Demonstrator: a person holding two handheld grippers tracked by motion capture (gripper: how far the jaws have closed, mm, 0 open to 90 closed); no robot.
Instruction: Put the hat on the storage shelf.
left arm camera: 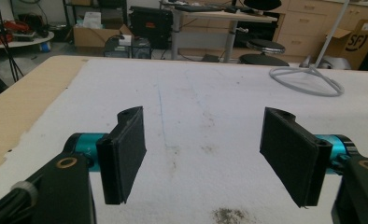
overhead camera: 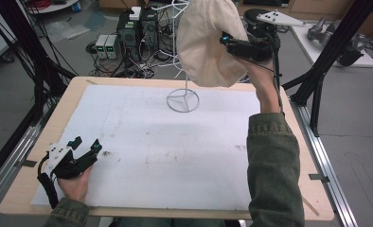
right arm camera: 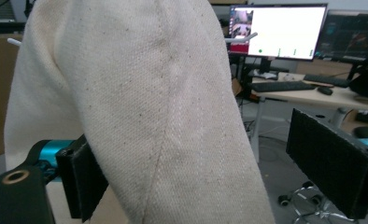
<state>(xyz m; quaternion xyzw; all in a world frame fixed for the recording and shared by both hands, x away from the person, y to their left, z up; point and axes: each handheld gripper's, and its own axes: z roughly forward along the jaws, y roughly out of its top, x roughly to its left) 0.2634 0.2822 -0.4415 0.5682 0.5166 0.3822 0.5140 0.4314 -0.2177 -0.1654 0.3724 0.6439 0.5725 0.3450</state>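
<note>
A cream cloth cap (overhead camera: 208, 42) hangs over the top of a white wire stand (overhead camera: 183, 99) at the table's far middle. My right gripper (overhead camera: 228, 43) is raised beside the cap's right edge, held up by an arm in a green sleeve. In the right gripper view the cloth (right arm camera: 140, 116) hangs between the jaws: the left pad (right arm camera: 81, 182) sits against or behind it, and the right pad (right arm camera: 331, 163) stands well apart from it. My left gripper (overhead camera: 85, 144) rests at the table's front left, open (left arm camera: 205, 154), with nothing between its pads. The stand's ring base (left arm camera: 308, 77) lies far ahead of it.
A white sheet (overhead camera: 151, 142) covers the wooden table (overhead camera: 42, 142). Black frame posts (overhead camera: 336, 47) rise at the right and left. Computers and tangled cables (overhead camera: 132, 33) sit on the floor behind the table. A desk with monitors (right arm camera: 285, 30) shows behind the cap.
</note>
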